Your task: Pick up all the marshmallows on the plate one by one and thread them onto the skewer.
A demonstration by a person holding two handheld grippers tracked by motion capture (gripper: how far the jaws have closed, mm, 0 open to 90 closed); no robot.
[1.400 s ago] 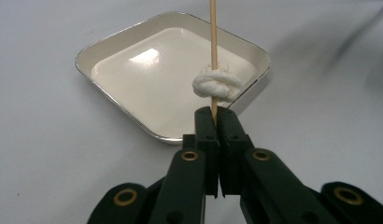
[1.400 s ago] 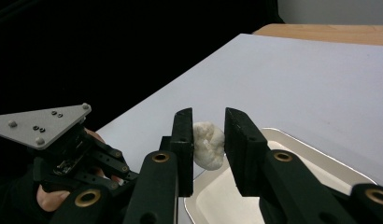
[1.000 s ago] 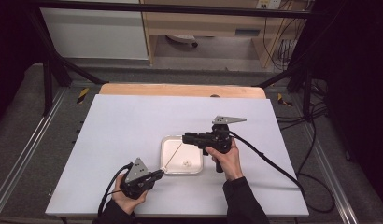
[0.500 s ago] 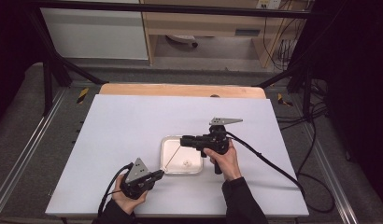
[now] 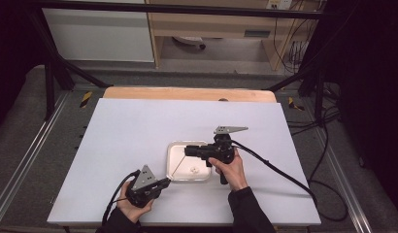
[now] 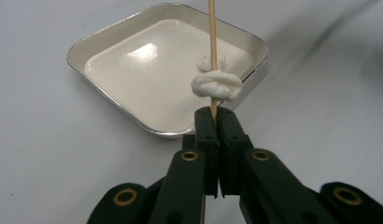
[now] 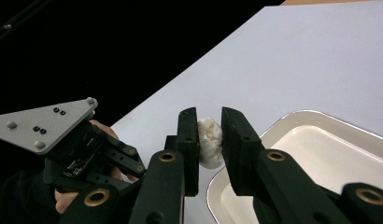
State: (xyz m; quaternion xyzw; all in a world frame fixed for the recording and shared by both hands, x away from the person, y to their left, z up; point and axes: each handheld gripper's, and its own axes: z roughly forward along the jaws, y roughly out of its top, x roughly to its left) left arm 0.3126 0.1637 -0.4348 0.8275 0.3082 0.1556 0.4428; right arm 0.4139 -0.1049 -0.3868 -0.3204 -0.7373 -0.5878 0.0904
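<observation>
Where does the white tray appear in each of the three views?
High view: tray at table centre, between both hands.
Left gripper view: tray at top centre.
Right gripper view: tray at bottom right.
Shared landmark: left hand-held gripper, beside the tray's corner.

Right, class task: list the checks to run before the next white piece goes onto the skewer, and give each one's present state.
1. Left gripper clamped shut on the skewer: ok.
2. Right gripper pressing on the white piece: ok.
3. Threaded piece sits on the skewer close to the left jaws, leaving bare stick beyond it: ok.
4. Skewer tip lined up with the middle of the white piece: cannot tell.
5. Tray lies under the skewer to catch a drop: ok.
</observation>
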